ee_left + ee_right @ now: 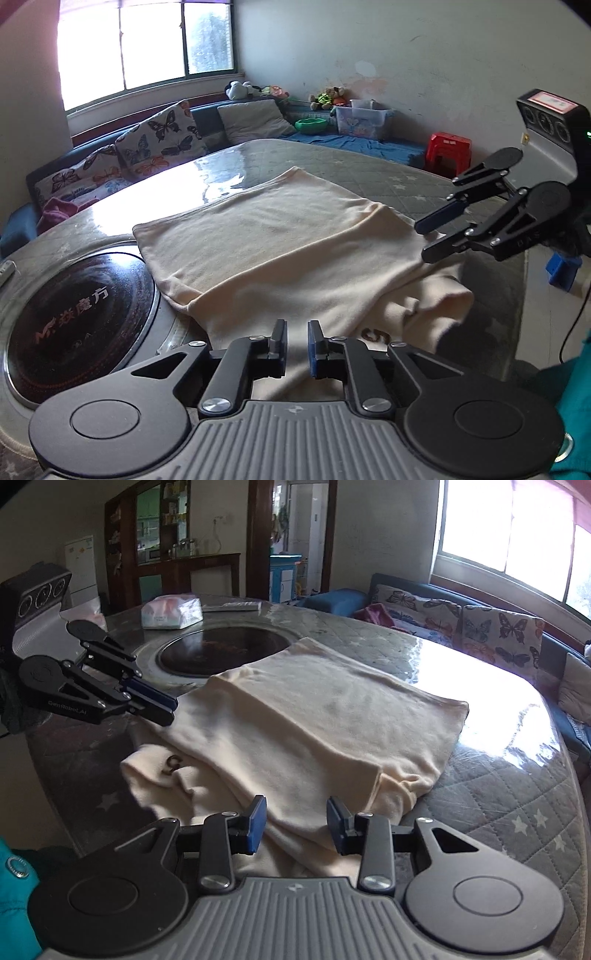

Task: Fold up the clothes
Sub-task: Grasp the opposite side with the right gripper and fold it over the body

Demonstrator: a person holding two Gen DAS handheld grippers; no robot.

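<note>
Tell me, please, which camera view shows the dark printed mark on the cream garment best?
The right wrist view: the printed mark lies fully exposed on the cream garment. In the left wrist view, the mark is partly hidden behind the left gripper.

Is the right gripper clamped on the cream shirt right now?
No. The right gripper shows open blue pads with a wide gap, hovering over the cream shirt without pinching any cloth.

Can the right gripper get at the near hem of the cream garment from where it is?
Probably yes: the right gripper is open and hangs just over the cream garment at its near edge, with nothing between them.
</note>
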